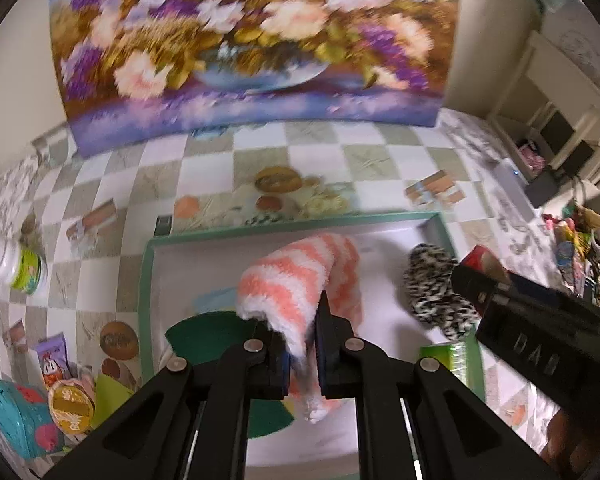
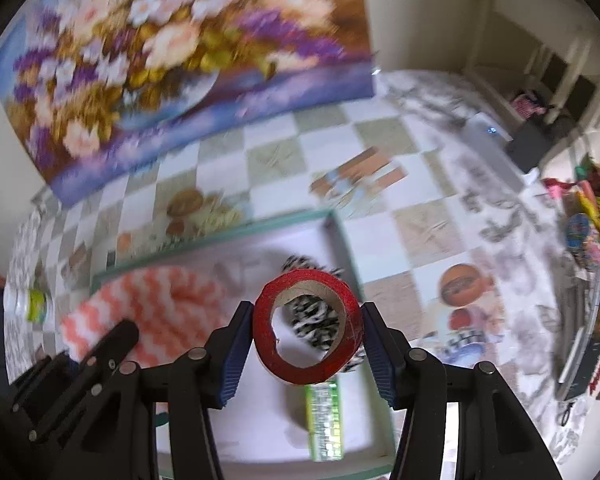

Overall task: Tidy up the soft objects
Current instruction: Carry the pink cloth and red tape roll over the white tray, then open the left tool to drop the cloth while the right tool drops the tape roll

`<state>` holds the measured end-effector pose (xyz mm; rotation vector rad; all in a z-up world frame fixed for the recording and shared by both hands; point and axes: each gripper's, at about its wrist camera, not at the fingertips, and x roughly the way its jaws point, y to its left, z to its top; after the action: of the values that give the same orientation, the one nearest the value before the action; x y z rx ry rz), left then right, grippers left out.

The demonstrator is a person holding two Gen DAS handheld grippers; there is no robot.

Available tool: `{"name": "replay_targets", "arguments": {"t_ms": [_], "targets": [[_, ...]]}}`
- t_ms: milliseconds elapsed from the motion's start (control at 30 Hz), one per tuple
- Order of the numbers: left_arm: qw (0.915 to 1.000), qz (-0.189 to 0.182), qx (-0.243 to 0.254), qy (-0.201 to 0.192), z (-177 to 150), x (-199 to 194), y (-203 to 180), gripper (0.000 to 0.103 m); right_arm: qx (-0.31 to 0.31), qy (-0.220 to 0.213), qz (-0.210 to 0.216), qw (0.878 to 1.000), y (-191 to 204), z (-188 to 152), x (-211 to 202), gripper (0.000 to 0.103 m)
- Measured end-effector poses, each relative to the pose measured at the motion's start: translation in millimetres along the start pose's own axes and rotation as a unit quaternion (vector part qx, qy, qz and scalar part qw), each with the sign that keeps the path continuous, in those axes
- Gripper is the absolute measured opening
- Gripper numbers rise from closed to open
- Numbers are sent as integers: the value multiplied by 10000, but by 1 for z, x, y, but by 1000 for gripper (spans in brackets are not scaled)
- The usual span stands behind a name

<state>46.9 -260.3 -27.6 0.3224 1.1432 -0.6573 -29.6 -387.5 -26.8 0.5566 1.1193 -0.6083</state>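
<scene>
My left gripper [image 1: 302,354] is shut on a fluffy pink-and-white striped sock [image 1: 296,280] and holds it over the white tray with a green rim [image 1: 148,272]. The sock also shows at the left of the right wrist view [image 2: 160,304]. My right gripper [image 2: 308,340] is shut on a red tape roll [image 2: 306,328] above the same tray [image 2: 340,236]. A black-and-white fuzzy sock [image 1: 432,292] lies in the tray's right part and shows through the roll [image 2: 314,318]. The right gripper body [image 1: 532,320] enters the left wrist view from the right.
A green felt piece [image 1: 208,336] and a green packet [image 2: 324,420] lie in the tray. A floral painting [image 1: 252,40] leans at the back of the checkered tablecloth [image 1: 340,160]. A white jar [image 1: 16,268] and snack packets [image 1: 56,396] stand left; clutter [image 1: 580,248] lies right.
</scene>
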Motion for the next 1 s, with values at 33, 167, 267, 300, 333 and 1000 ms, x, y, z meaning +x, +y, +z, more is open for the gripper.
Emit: {"name": "replay_targets", "arguments": {"t_ms": [33, 167, 267, 300, 333, 1000], "targets": [[10000, 24, -67, 63, 0, 5, 4, 10, -30, 81, 12, 10000, 3, -1, 6, 57], [9991, 43, -318, 268, -1, 18, 18, 11, -109, 401, 120, 9991, 12, -7, 28, 57], [9984, -22, -451, 330, 0, 20, 26, 12, -160, 503, 40, 9986, 16, -9, 35, 57], [9982, -41, -495, 349, 1, 20, 28, 14, -164, 510, 19, 9986, 16, -9, 36, 57], [9980, -50, -515, 358, 2, 20, 29, 16, -158, 505, 12, 9986, 16, -8, 35, 57], [9918, 519, -1158, 131, 14, -14, 84, 82, -219, 79, -19, 9997, 24, 1, 1, 68]]}}
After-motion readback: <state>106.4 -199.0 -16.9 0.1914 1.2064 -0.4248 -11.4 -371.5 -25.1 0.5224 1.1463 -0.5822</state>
